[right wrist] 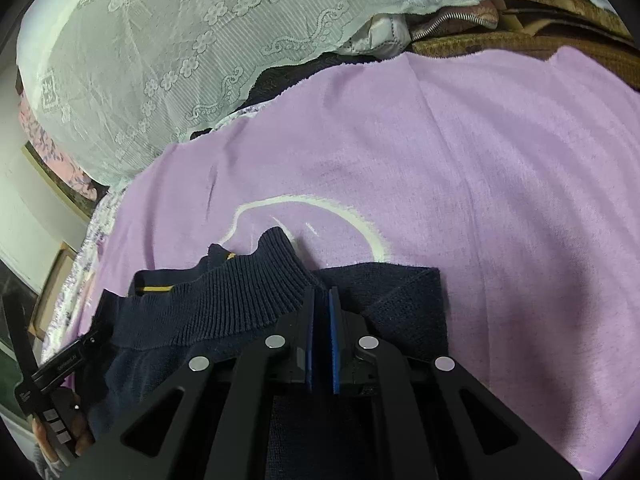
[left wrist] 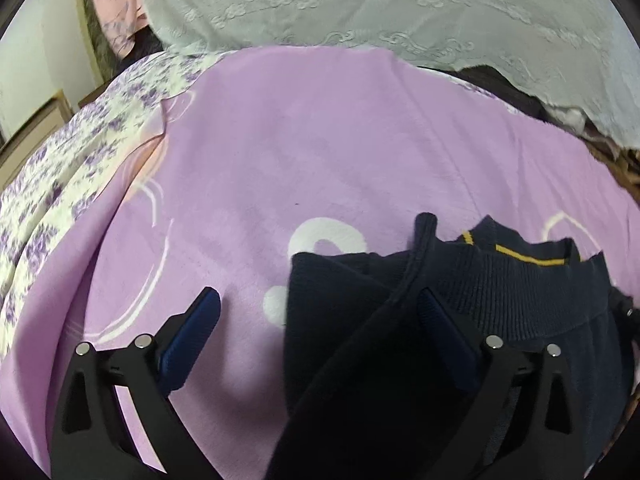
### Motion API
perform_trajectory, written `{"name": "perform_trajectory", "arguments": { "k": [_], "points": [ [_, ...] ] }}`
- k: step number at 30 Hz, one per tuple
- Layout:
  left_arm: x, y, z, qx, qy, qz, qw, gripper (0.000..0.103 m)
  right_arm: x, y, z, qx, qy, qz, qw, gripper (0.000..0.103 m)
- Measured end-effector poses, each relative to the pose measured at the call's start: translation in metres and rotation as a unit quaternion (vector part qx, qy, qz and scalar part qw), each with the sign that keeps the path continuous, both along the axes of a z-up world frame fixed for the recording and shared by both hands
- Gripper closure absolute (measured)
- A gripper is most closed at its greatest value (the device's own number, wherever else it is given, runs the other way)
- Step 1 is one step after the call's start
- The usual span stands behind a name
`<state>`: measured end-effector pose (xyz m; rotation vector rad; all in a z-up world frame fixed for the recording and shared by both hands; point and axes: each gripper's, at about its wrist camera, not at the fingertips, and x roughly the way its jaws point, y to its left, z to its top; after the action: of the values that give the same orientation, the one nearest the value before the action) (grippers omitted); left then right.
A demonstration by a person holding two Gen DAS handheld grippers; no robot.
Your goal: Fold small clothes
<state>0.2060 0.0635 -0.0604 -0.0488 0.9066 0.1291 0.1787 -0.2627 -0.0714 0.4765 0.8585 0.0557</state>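
Note:
A small navy knit garment (left wrist: 520, 300) with a ribbed band and a thin yellow stripe lies on a purple blanket (left wrist: 320, 140). My left gripper (left wrist: 320, 308) is open; a dark edge of the garment runs between its fingers and over the right blue pad (left wrist: 440, 320). In the right wrist view the garment (right wrist: 224, 304) fills the lower left. My right gripper (right wrist: 322, 300) is shut on the garment's ribbed band, the blue pads pressed close on the fabric. The left gripper's body (right wrist: 60, 364) shows at the far left of that view.
A white lace cloth (left wrist: 380, 8) covers a pile behind the blanket. A floral sheet (left wrist: 80, 152) lies at the left. Brown fabric and a zipper (right wrist: 500, 32) sit at the back right. White printed curves (right wrist: 320, 208) mark the blanket.

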Motion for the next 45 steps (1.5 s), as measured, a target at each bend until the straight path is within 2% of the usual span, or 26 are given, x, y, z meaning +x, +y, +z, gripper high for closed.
{"name": "perform_trajectory", "arguments": {
  "k": [3, 7, 11, 14, 17, 25, 28, 32, 45],
  "points": [
    [-0.013, -0.001, 0.018, 0.008, -0.029, 0.001, 0.9995, 0.018, -0.005, -0.004, 0.006, 0.018, -0.006, -0.006, 1.000, 0.095],
    [-0.029, -0.020, 0.045, 0.003, -0.074, -0.032, 0.9968, 0.018, -0.014, 0.000, 0.026, 0.029, -0.042, 0.000, 0.999, 0.095],
    [-0.035, -0.056, 0.044, 0.043, -0.094, -0.080, 0.9914, 0.018, -0.018, 0.019, 0.041, 0.022, -0.067, 0.026, 0.997, 0.095],
    [-0.031, -0.068, 0.033, 0.070, -0.094, -0.092, 0.9888, 0.018, -0.018, 0.030, 0.043, 0.013, -0.071, 0.043, 0.996, 0.095],
    [-0.024, -0.070, 0.020, 0.081, -0.086, -0.090, 0.9888, 0.018, -0.015, 0.038, 0.038, 0.004, -0.065, 0.052, 0.997, 0.094],
    [-0.016, -0.069, 0.003, 0.085, -0.063, -0.087, 0.9905, 0.018, -0.004, 0.034, 0.011, -0.009, -0.023, 0.044, 0.999, 0.093],
    [-0.017, -0.071, 0.002, 0.092, -0.061, -0.088, 0.9899, 0.018, -0.002, 0.029, 0.003, 0.005, -0.014, 0.040, 0.999, 0.094],
    [-0.017, -0.072, 0.002, 0.096, -0.063, -0.089, 0.9894, 0.018, -0.005, 0.030, 0.005, -0.005, -0.021, 0.041, 0.999, 0.093],
    [-0.045, -0.068, 0.020, 0.077, -0.087, -0.095, 0.9887, 0.018, -0.047, 0.067, 0.045, -0.033, -0.076, 0.087, 0.993, 0.091]
  ]
}}
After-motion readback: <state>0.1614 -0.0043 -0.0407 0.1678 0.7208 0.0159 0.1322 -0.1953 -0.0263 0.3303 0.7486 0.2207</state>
